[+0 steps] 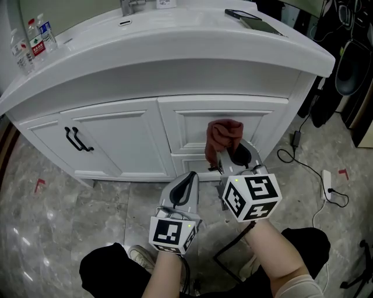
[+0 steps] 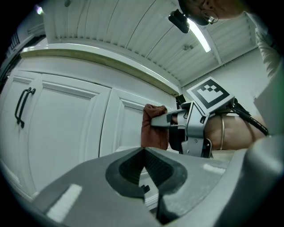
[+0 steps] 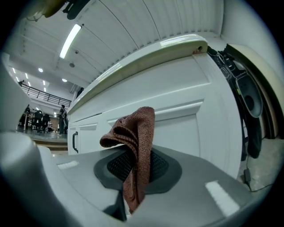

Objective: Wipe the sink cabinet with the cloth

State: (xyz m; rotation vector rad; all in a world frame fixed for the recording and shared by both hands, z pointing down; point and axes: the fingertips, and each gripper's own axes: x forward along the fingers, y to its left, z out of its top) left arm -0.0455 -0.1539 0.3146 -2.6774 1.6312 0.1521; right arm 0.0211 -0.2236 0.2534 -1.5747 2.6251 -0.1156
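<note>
Right gripper is clamped on the cloth. In the right gripper view the rust-brown cloth is pinched between the pads and folds over above the jaws. Its lower end is hidden in the jaw gap.

The cloth sits at the upper drawer front on the right side of the cabinet. Whether it actually touches the panel can't be told. The left gripper view shows the cloth hanging from the right gripper close to the white panel.

Left gripper is lower and to the left, clear of the cabinet. Its jaws are closed together with nothing between them.

A black handle is on the left door. Bottles stand on the countertop's far left, partly cut off. A dark flat item lies at top right, maybe a phone, hard to tell. The faucet is cropped at the top edge. Cables run over the floor on the right. The person's forearms are cut off at the bottom edge.
</note>
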